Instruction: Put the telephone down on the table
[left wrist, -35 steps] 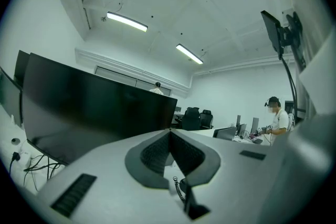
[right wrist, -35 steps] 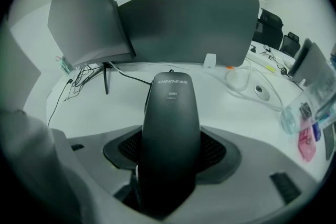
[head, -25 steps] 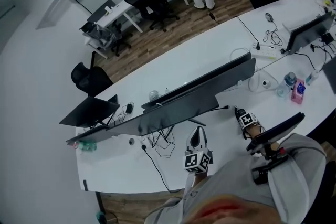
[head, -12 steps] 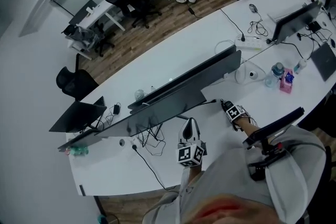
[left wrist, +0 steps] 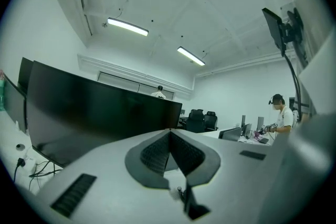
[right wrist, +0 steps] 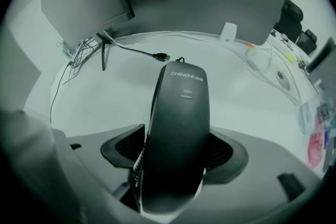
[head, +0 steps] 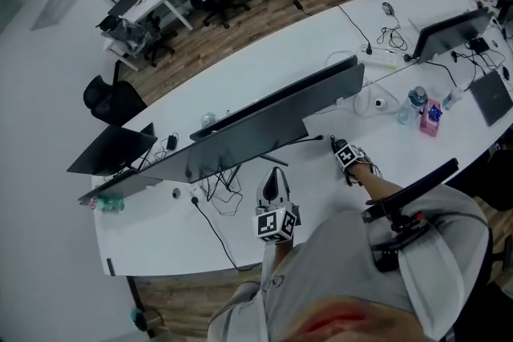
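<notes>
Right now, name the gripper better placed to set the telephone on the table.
Right. The right gripper has the telephone between its opening jaws over the table; the left gripper is shut, empty, tilted upward.

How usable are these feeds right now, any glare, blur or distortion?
Head view: strong fisheye bows the table edge, but light is even and detail sharp. Left gripper view: ceiling lights glare mildly; the monitor is a dark mass. Right gripper view: the telephone fills the middle, near end blurred, corners vignetted black.
</notes>
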